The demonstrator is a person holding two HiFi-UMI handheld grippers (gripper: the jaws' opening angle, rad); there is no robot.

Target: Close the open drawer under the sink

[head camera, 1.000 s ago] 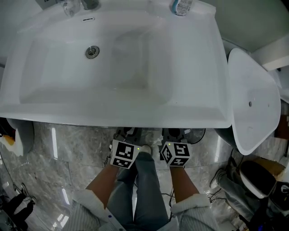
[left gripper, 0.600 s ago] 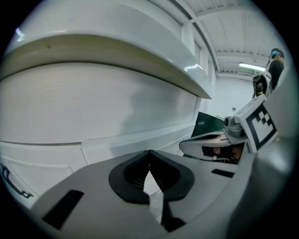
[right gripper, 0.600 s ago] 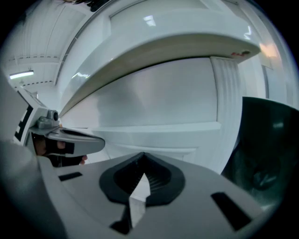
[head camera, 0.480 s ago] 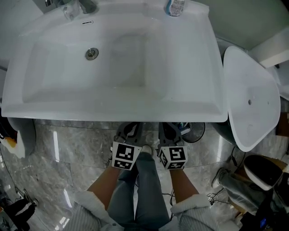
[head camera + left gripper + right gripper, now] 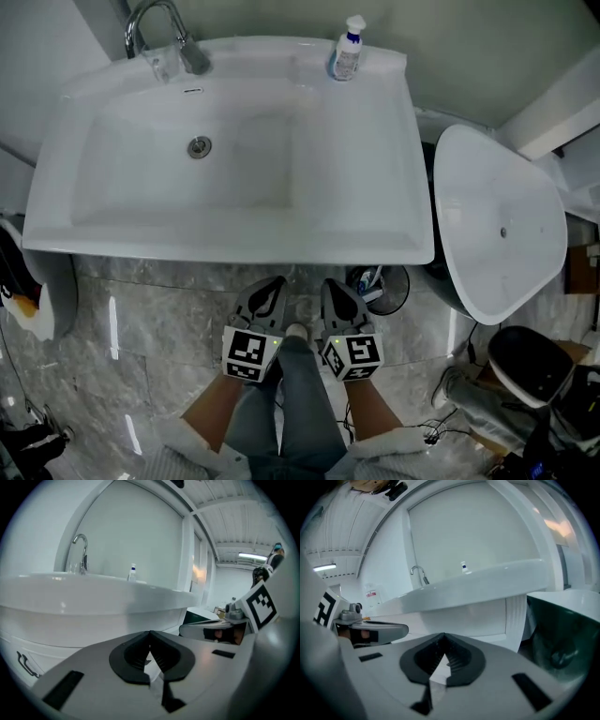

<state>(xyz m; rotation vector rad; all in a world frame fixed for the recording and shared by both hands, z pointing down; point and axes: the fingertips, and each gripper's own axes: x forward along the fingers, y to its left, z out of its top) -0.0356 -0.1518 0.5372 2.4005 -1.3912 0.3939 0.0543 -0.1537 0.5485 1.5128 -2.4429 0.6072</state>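
Faucet [image 5: 161, 36], bottle [image 5: 347, 49] on rear of sink [image 5: 225, 246]; right, perhaps a lid [image 5: 497, 225].

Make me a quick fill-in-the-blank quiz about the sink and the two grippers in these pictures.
1. The left gripper and the right gripper each have their jaws ____, with nothing between them.
2. In the head view, the faucet stands at the back ____ corner of the sink.
3. The drain lies nearer to the ____ than to the bottle.

Missing words: shut; left; faucet.
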